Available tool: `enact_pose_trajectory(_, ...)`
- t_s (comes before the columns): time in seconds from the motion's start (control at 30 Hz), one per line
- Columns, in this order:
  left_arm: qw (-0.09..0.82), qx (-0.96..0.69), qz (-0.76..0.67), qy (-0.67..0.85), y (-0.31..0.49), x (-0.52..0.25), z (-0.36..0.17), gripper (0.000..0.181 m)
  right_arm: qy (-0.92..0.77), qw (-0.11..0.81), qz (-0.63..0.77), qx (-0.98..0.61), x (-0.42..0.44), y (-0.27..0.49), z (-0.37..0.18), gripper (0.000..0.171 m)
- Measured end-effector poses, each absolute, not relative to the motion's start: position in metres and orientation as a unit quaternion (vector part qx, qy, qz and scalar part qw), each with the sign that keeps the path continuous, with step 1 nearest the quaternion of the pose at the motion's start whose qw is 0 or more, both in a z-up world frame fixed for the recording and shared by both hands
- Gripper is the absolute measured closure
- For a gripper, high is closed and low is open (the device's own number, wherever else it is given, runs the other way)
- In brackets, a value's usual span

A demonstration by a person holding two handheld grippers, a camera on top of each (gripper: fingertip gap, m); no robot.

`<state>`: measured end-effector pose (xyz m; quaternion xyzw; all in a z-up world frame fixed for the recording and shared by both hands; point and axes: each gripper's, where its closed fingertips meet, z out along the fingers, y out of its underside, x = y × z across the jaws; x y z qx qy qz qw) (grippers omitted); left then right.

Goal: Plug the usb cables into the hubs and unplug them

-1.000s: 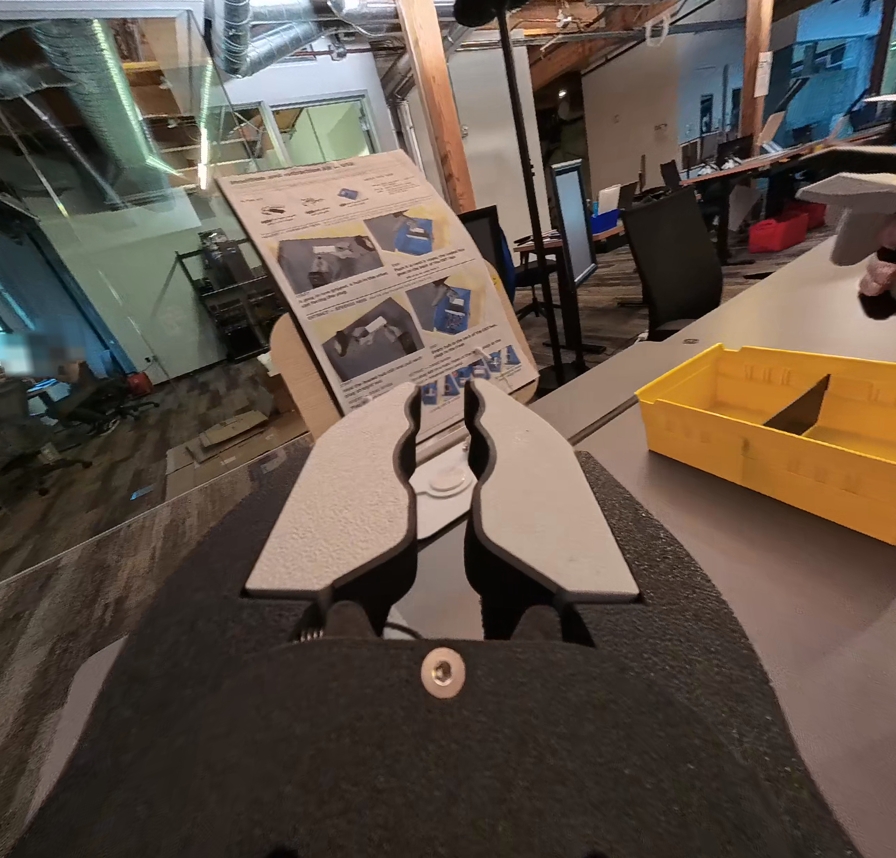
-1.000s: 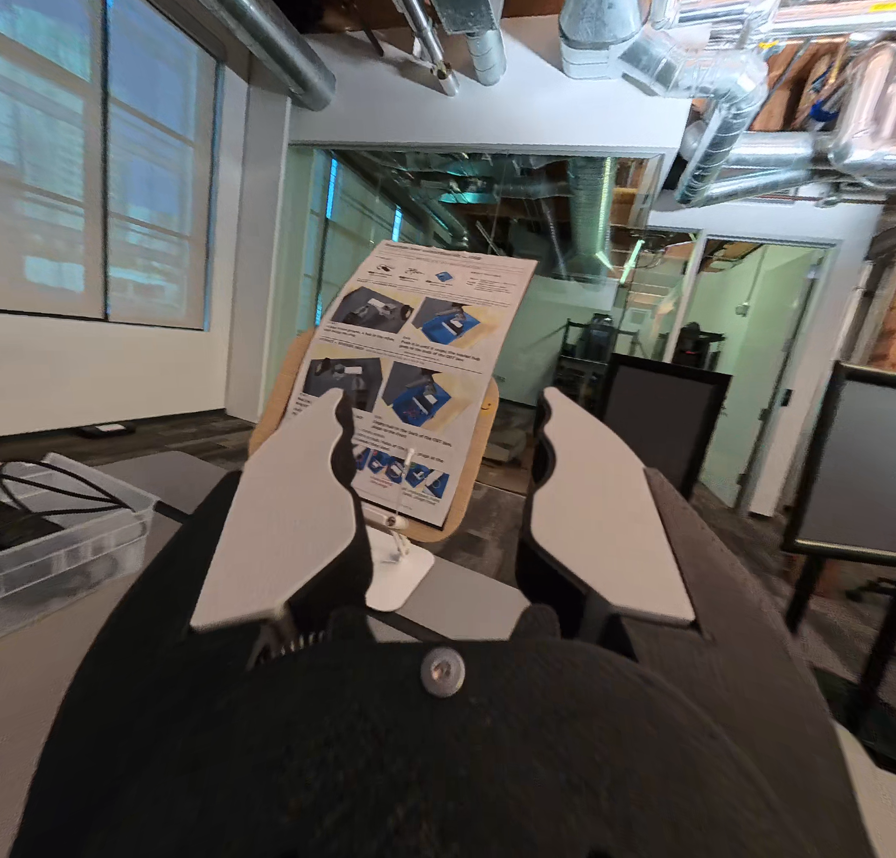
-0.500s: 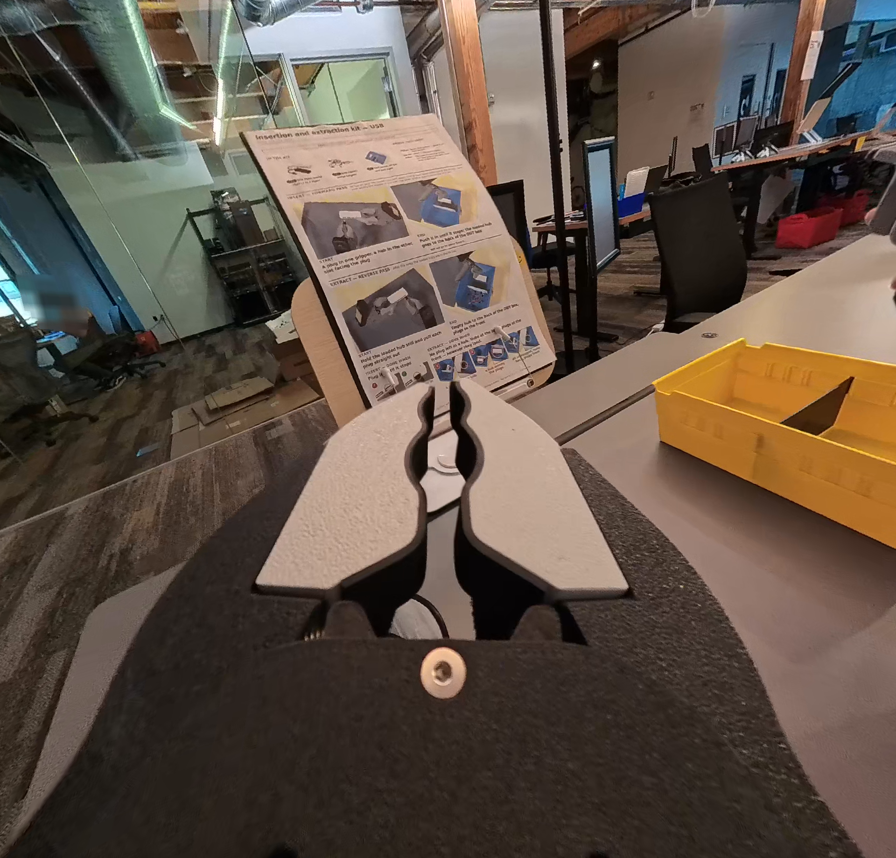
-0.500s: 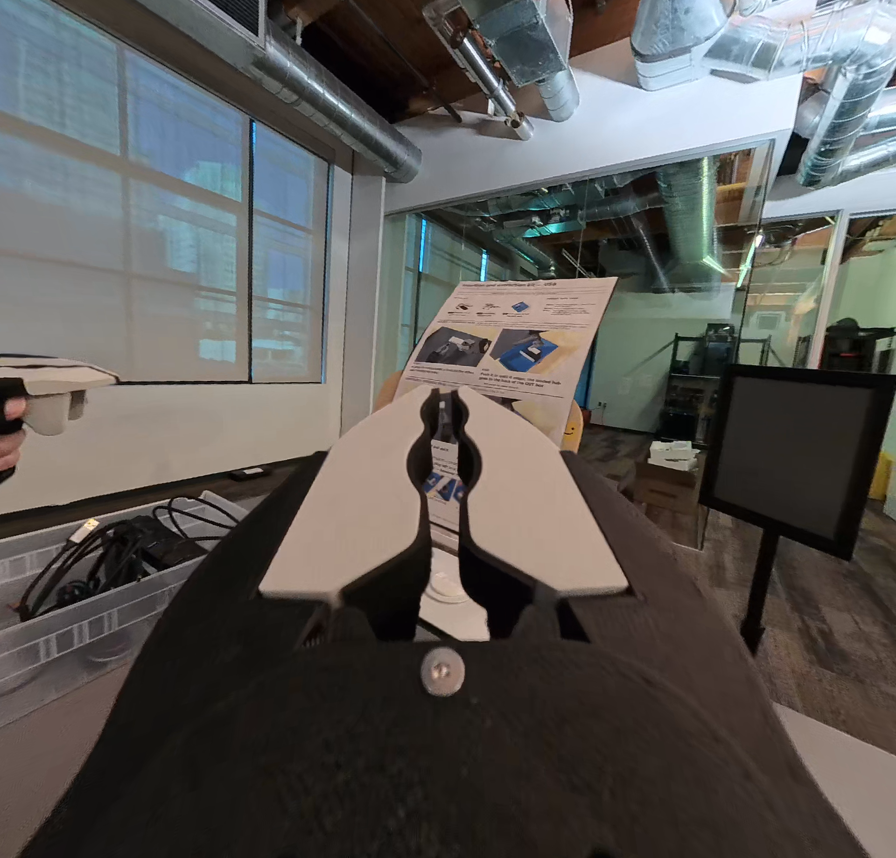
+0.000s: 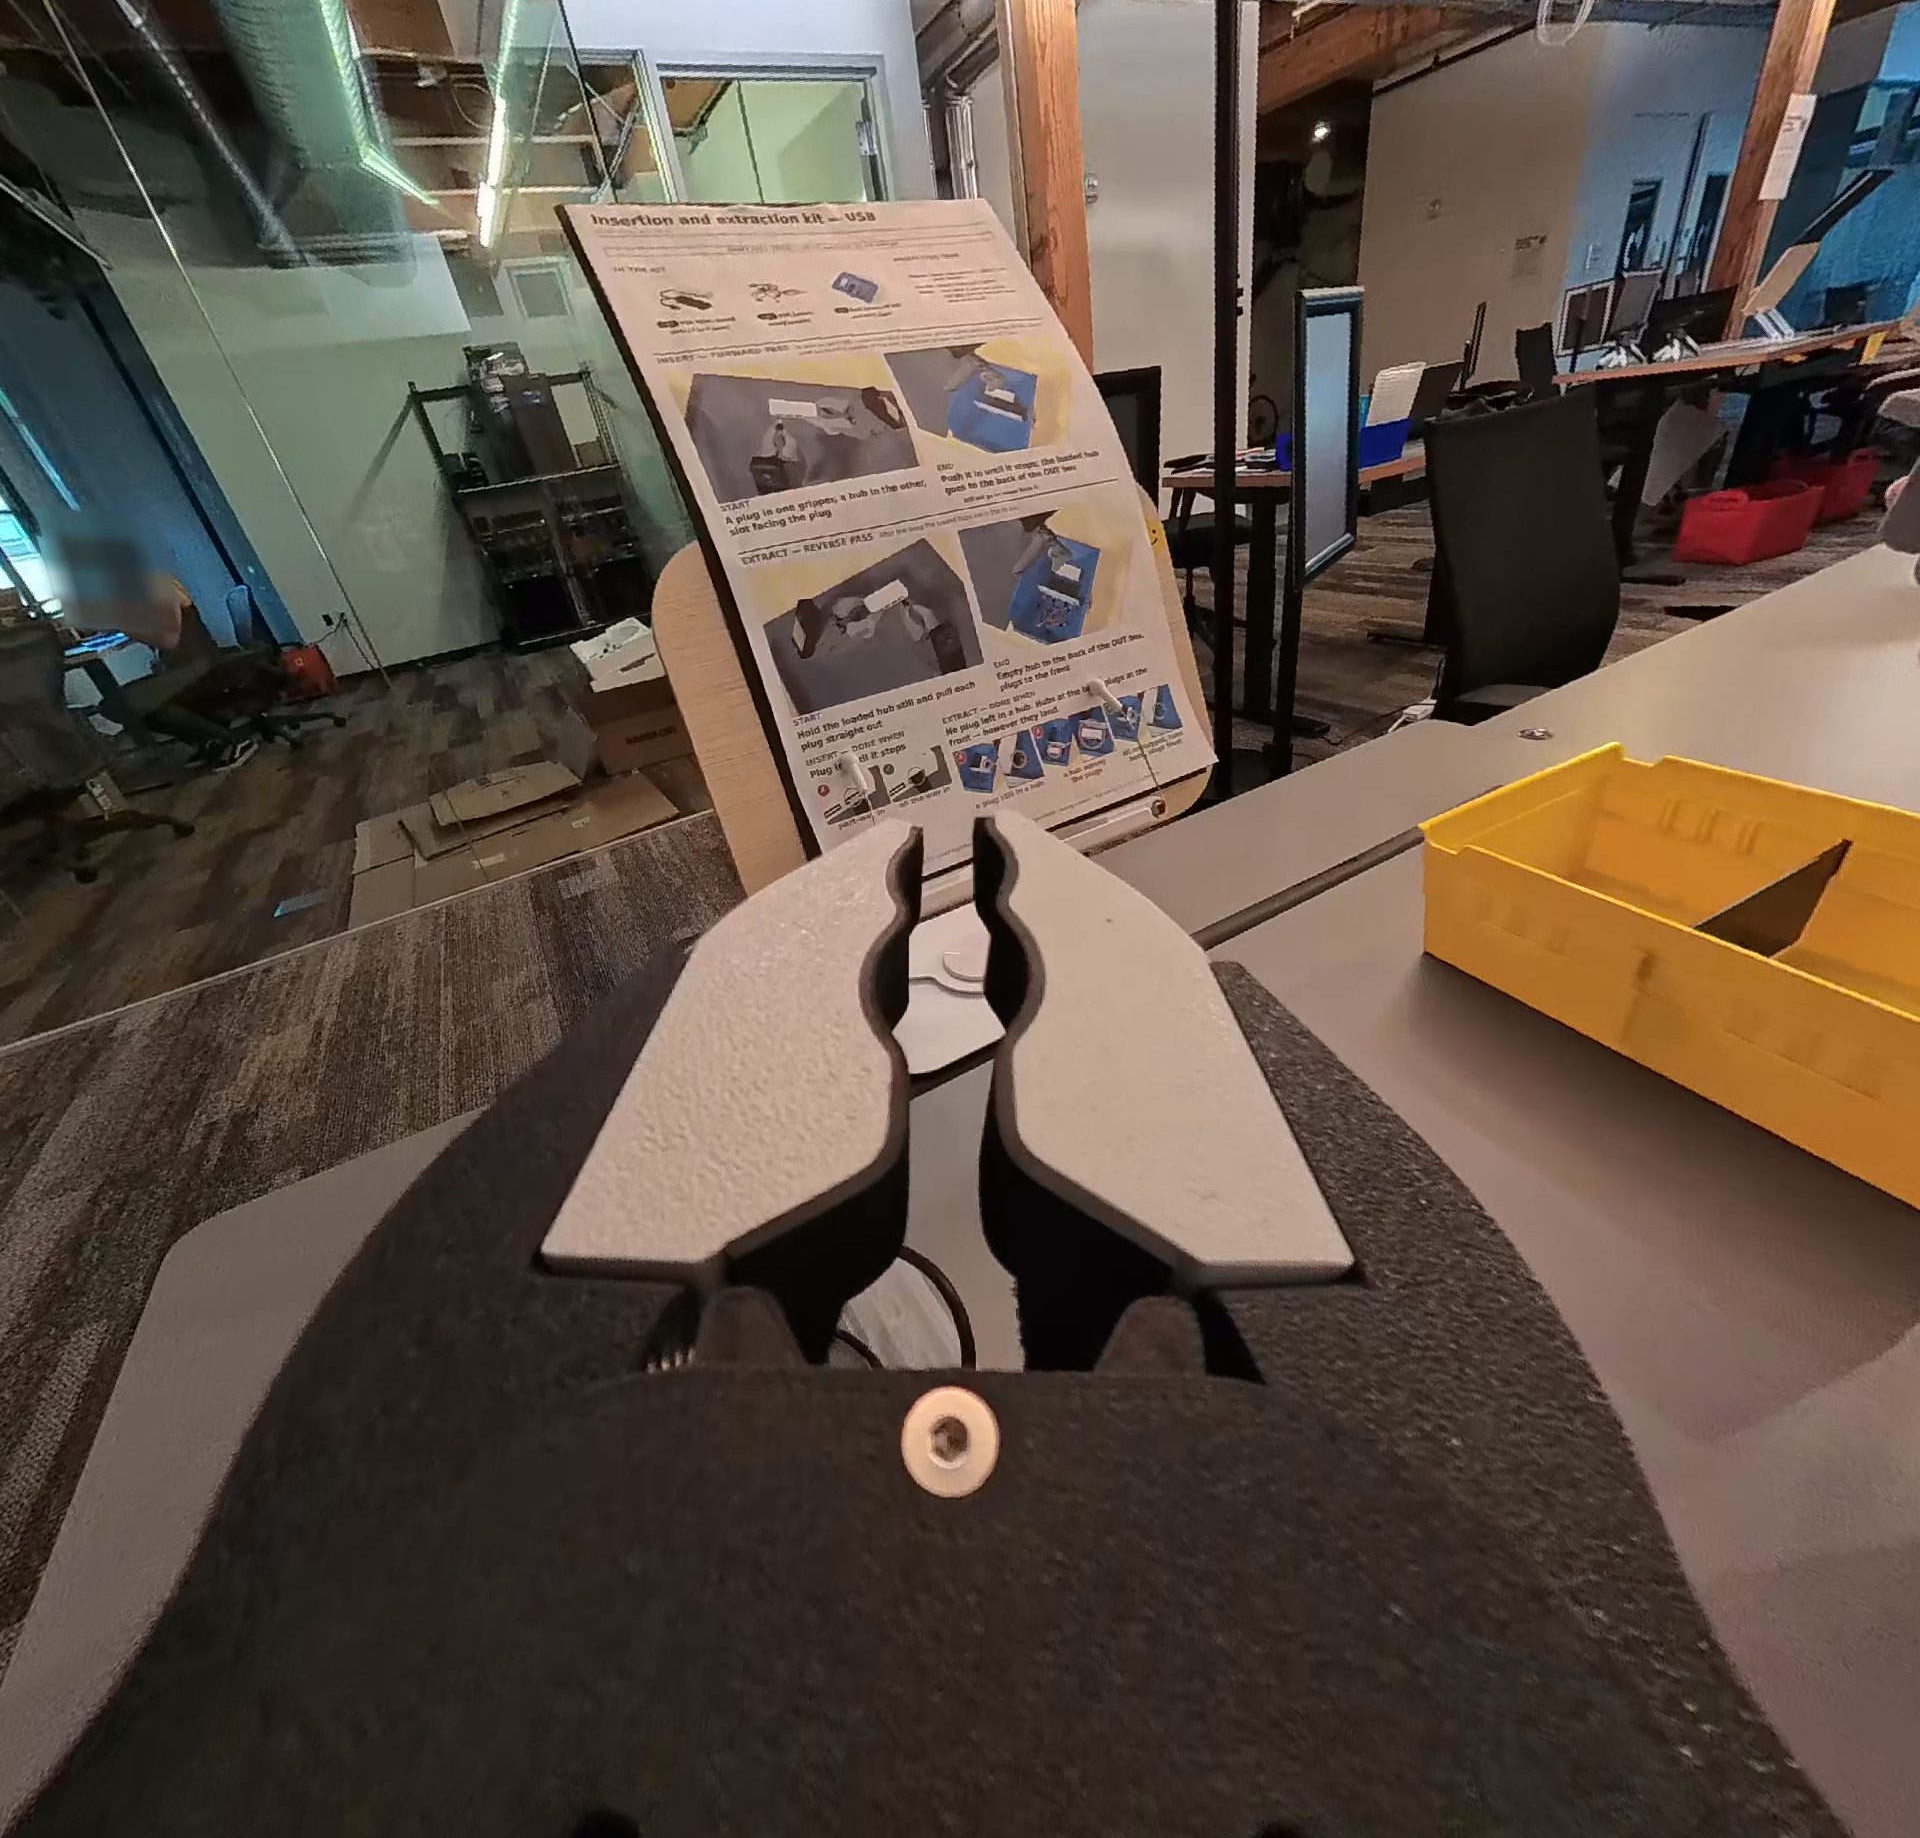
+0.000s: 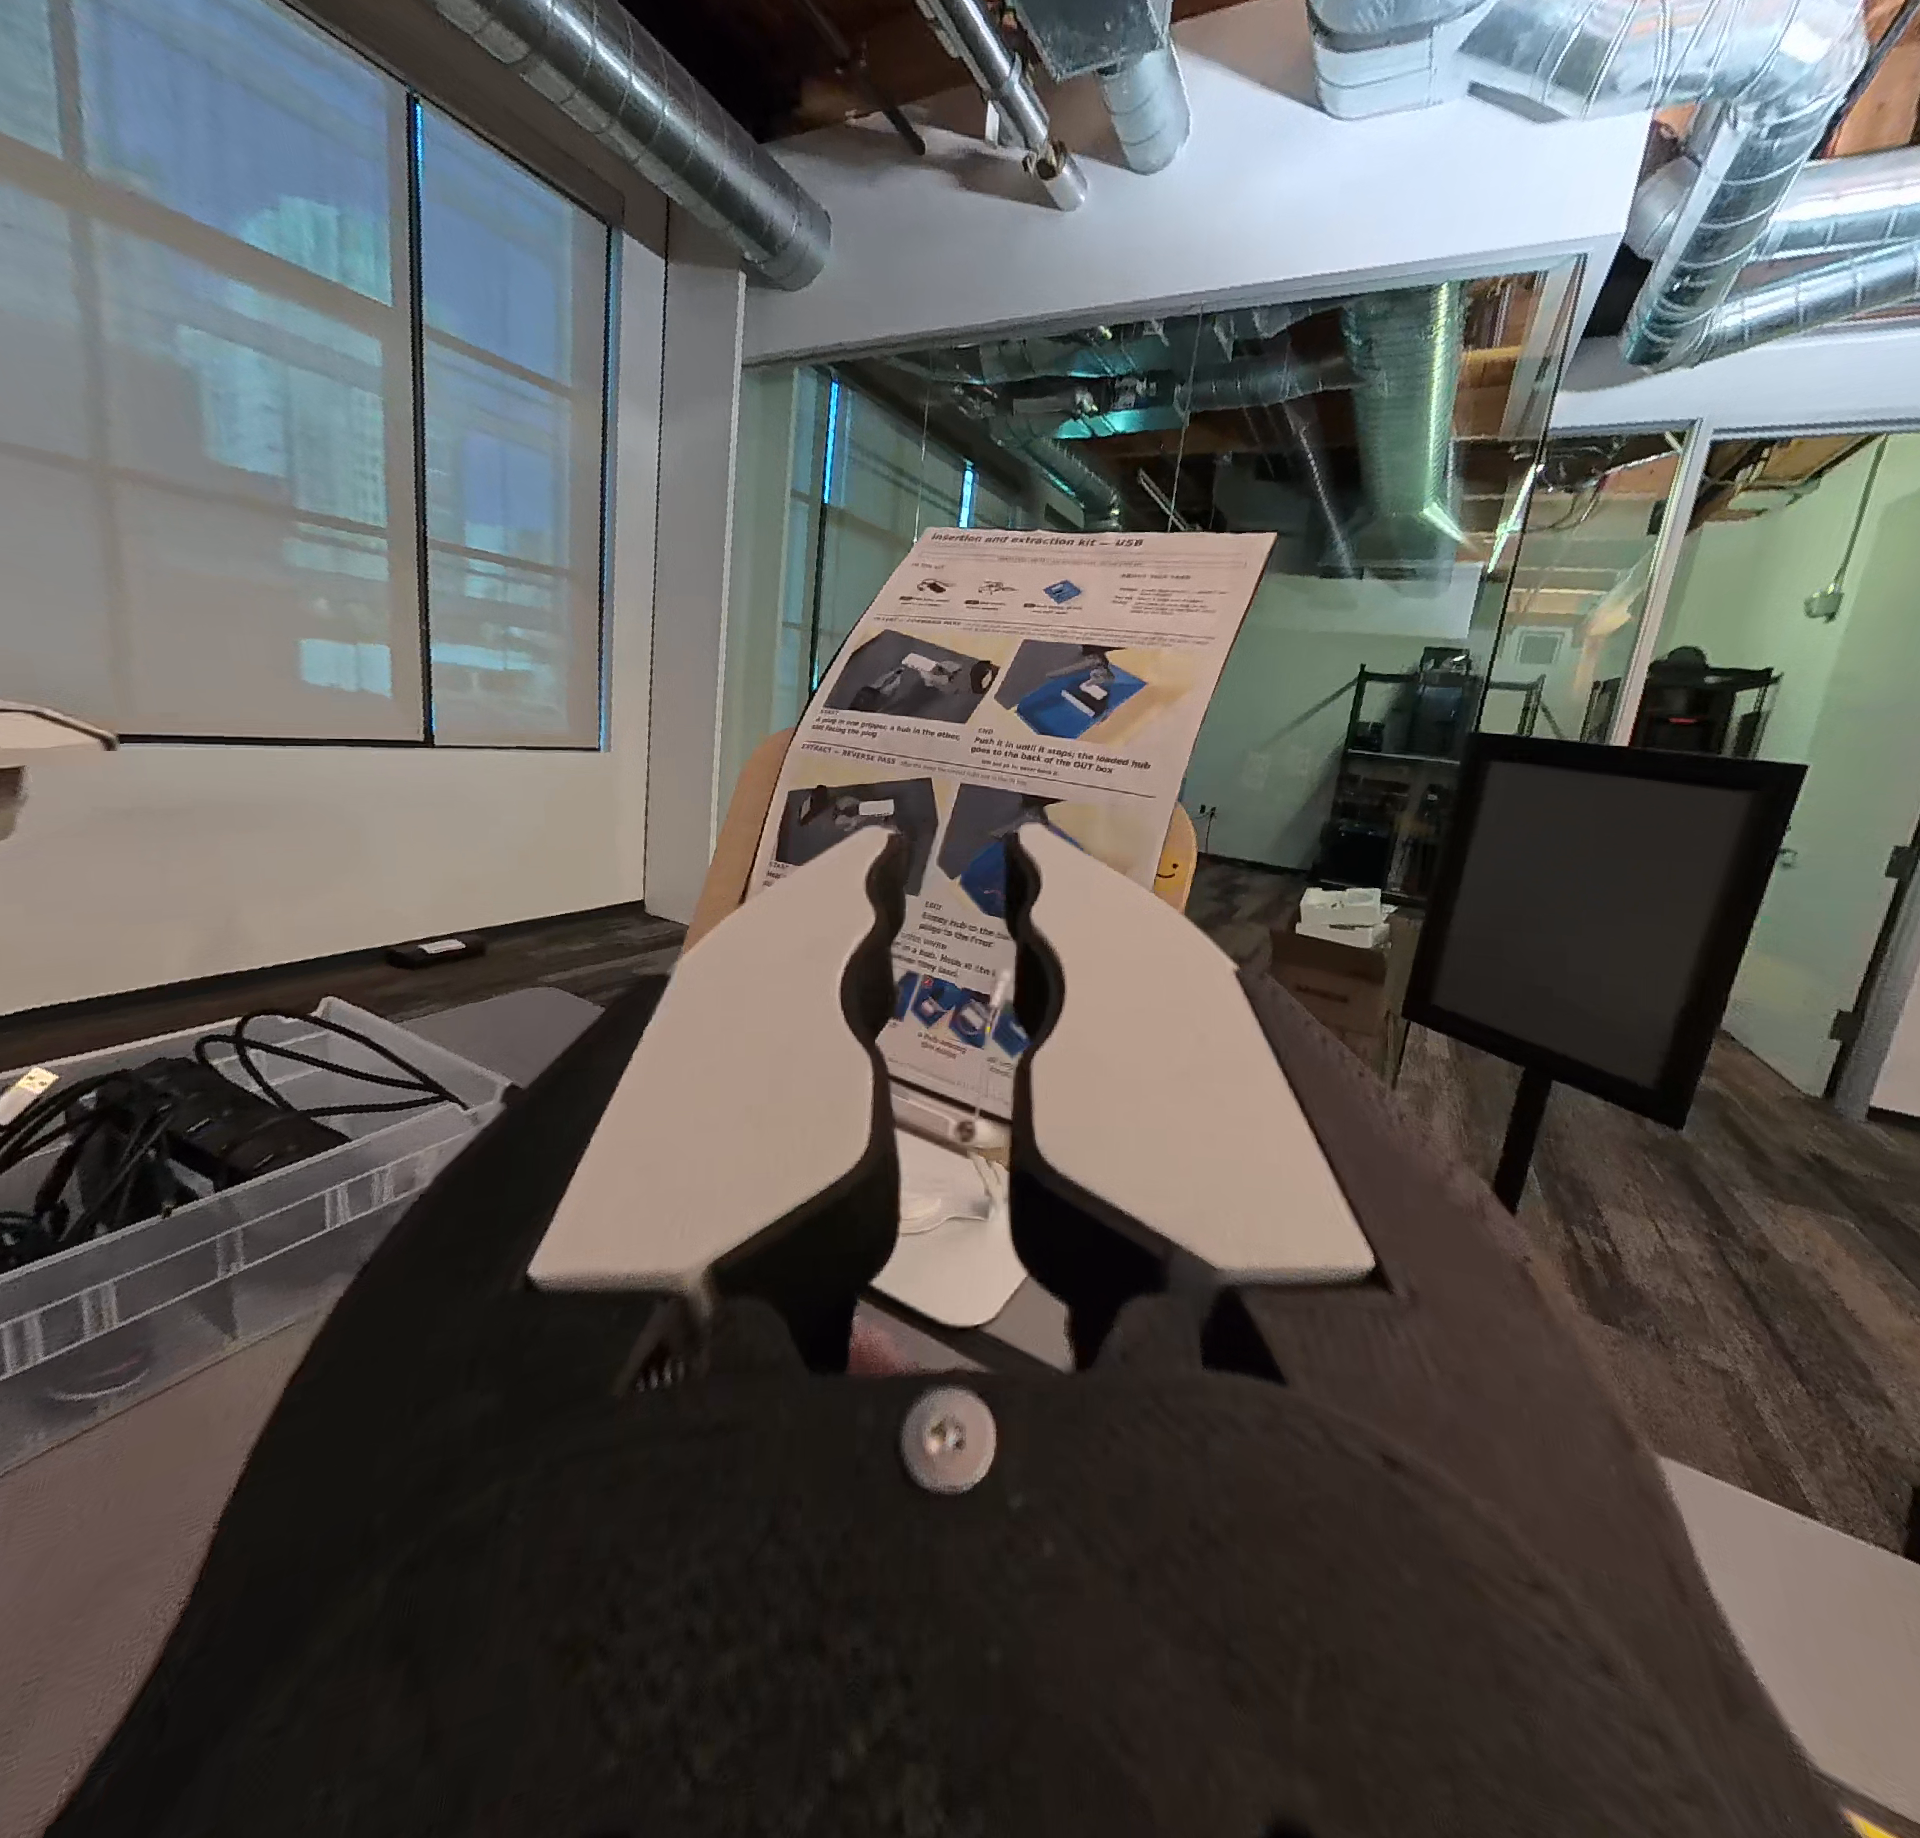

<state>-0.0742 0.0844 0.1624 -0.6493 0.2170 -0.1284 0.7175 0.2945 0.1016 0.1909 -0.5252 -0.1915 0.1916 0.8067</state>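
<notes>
My left gripper (image 5: 948,838) is empty, its jaws nearly together with only a narrow slit between them, held above the grey table (image 5: 1558,1269). My right gripper (image 6: 953,848) is empty and slightly open, pointing at the instruction sheet (image 6: 1039,739). Black USB cables and hubs (image 6: 197,1128) lie in a clear plastic bin (image 6: 260,1258) at the left of the right wrist view. A sliver of the left gripper shows at that view's left edge (image 6: 47,739).
A yellow divided bin (image 5: 1662,967) sits on the table to the right in the left wrist view. The instruction sheet on its wooden stand (image 5: 894,500) stands at the table's far edge. A dark screen on a pole (image 6: 1590,915) stands beyond on the right. The gap from one gripper's tips to the other's is roughly 40 cm.
The right gripper shut from wide open, then opened slightly again. The left gripper narrowed and stayed nearly closed. Both views tilted and moved a little closer to the sheet.
</notes>
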Motion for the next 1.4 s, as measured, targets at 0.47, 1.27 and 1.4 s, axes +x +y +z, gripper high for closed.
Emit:
enact_pose_trajectory(0.47,0.705,-0.668,-0.115,0.208,0.082,-0.092,0.158,0.163,-0.219,0.792,0.194,-0.536,0.277,0.107,0.175,0.154)
enact_pose_trajectory(1.27,0.261,-0.825,0.101,0.491,0.137,-0.240,-0.011,0.143,-0.345,0.720,0.148,-0.583,0.248,0.106,0.145,0.142)
enact_pose_trajectory(1.4,0.171,-0.832,0.127,0.512,0.134,-0.263,-0.050,0.136,-0.348,0.719,0.152,-0.581,0.248,0.104,0.145,0.142)
